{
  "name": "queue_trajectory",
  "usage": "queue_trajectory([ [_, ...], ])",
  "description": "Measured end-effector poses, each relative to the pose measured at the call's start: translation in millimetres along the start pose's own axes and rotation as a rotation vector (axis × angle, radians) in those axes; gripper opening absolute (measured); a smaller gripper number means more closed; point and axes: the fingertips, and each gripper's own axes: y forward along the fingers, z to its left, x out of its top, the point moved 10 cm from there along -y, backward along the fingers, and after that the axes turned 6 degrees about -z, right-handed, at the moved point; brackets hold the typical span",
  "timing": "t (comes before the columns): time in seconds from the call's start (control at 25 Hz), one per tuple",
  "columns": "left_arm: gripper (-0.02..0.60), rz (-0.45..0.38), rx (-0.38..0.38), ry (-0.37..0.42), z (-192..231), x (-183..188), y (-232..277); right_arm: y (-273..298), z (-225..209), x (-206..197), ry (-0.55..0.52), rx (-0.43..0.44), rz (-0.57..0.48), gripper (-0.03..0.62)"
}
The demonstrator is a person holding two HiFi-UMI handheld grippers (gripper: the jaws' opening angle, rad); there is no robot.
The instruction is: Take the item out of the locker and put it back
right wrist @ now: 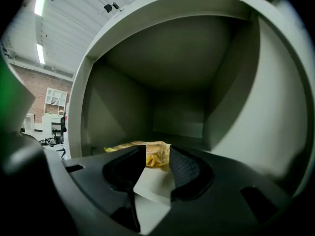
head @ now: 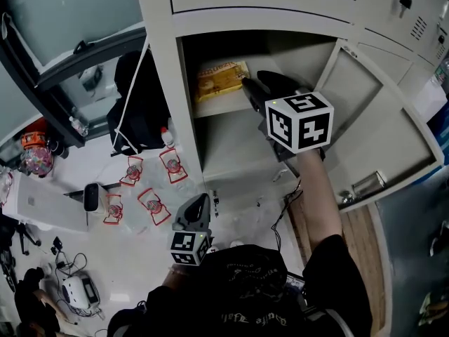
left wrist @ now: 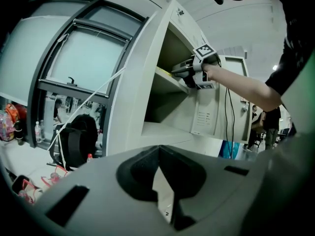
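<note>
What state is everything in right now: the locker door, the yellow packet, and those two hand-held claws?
Locker door, swung open.
Yellow packet, lying flat on the upper shelf, not gripped.
Right gripper, jaws apart near the packet's edge, holding nothing.
Left gripper, jaws together, empty.

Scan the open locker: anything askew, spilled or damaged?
Nothing serious stands out. The yellow packet lies flat on the upper shelf, slightly crooked to the front edge, intact, with nothing spilled. The right tongs stand open in front of it, not gripping. The locker door hangs wide open and looks undamaged.
</note>
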Motion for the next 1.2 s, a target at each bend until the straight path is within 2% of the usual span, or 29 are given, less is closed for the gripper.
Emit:
queue_trajectory([
  [0.2, 0.008, 0.009, 0.008, -0.014, -0.4, -5.3, 1.9, 11.8, -4.8, 2.7, -0.039, 0.042, 0.066, 0.143],
  [0.48, 0.008, 0.042, 0.032, -0.037, 5.1, -17.2, 0.4, 20.7, -10.3, 7.4, 0.021, 0.154, 0.125, 0.137],
  [0.64, 0.008, 0.041, 0.037, -0.037, 8.4, -16.8, 2.9, 25.4, -5.7, 12.8, 0.046, 0.216, 0.145, 0.18],
  [0.88, 0.008, 0.038, 0.032, -0.036, 10.2, -15.9, 4.9, 35.6, -5.5, 11.0, 0.014, 0.184, 0.212, 0.187],
  [0.96, 0.008, 0.037, 0.034, -0.036, 12.4, -15.1, 5.8, 38.6, -6.0, 11.8, 0.004, 0.212, 0.243, 0.184],
  [1.04, 0.008, 0.034, 0.036, -0.037, 13.5, -14.5, 7.2, 41.3, -5.5, 12.7, -0.018, 0.244, 0.274, 0.152],
  [1.2, 0.008, 0.03, 0.034, -0.041, 14.2, -14.4, 7.6, 41.9, 1.0, 12.8, -0.073, 0.274, 0.286, 0.113],
])
